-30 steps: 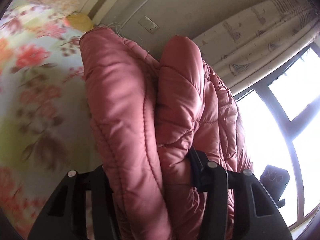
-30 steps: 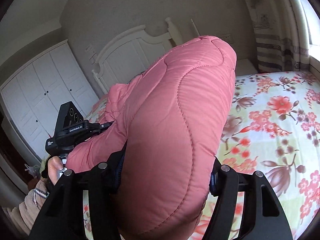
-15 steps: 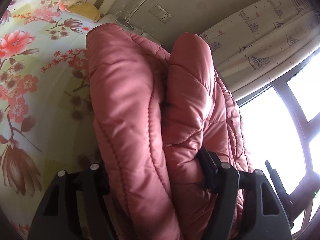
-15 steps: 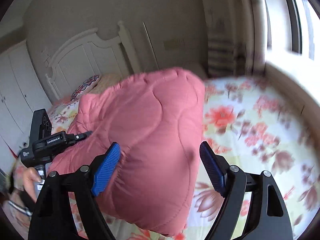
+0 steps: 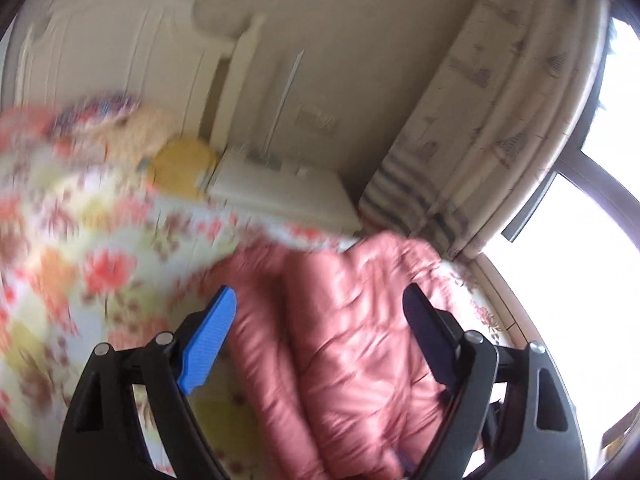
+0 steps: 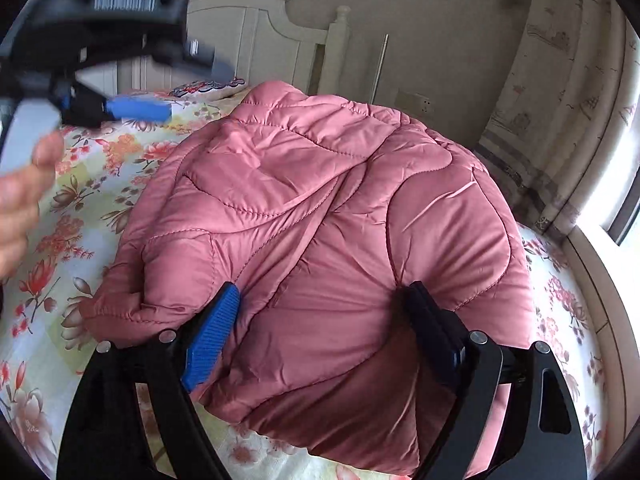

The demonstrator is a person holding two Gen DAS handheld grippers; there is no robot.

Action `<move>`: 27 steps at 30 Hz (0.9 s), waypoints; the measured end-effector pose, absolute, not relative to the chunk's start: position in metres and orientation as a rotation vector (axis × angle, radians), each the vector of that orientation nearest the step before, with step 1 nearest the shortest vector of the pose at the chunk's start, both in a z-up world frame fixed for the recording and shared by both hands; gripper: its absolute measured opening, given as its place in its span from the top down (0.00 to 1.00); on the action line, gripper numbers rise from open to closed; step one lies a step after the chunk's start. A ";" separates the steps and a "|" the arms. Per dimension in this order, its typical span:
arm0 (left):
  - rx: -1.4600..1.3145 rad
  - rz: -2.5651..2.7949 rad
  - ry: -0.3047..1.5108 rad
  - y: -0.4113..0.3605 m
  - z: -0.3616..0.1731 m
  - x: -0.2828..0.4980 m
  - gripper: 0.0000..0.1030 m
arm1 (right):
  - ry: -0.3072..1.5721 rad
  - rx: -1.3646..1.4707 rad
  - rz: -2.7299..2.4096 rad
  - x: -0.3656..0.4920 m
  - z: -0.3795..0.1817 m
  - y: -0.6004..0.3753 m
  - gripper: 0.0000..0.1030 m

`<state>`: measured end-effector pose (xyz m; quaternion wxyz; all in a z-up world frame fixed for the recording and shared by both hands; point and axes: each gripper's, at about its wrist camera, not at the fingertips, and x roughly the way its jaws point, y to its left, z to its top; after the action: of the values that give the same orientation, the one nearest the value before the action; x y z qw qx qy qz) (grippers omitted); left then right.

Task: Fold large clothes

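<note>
On floral bed (image 6: 80,184): pink jacket (image 6: 328,216) heaped | headboard (image 6: 256,36) behind | both claws opening, jacket between, ungripped

We see the quilted jacket (image 6: 320,240) lying folded on the bed (image 6: 60,208), toward the bed's window-side edge. Behind it, at the bed's head, a pillow (image 6: 208,88) rests against the headboard (image 6: 256,32). A nightstand (image 5: 280,196) stands beside the head corner, with the curtain (image 5: 500,120) to its right.
</note>
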<state>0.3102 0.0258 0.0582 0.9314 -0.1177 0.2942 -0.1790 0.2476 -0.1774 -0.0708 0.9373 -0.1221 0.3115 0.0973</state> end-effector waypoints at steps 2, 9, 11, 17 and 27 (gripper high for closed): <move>-0.143 -0.400 0.608 -0.005 0.066 0.318 0.18 | 0.635 -0.244 0.194 0.246 -0.066 -0.176 0.19; 0.034 -0.385 0.864 -0.069 -0.013 0.397 0.14 | 0.631 -0.244 0.201 0.236 -0.059 -0.171 0.19; 0.025 -0.372 0.872 -0.065 -0.029 0.407 0.12 | 0.632 -0.250 0.207 0.236 -0.060 -0.171 0.19; 0.095 -0.324 0.849 -0.068 -0.028 0.403 0.11 | 0.624 -0.269 0.198 0.239 -0.065 -0.167 0.19; 0.146 -0.097 0.431 -0.013 0.046 0.262 0.02 | 0.479 -0.125 0.225 0.193 -0.024 -0.205 0.21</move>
<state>0.2621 -0.0131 0.0460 0.9731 0.0721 0.2135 -0.0478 0.1925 -0.2050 -0.0244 0.9632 -0.0618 0.2367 0.1113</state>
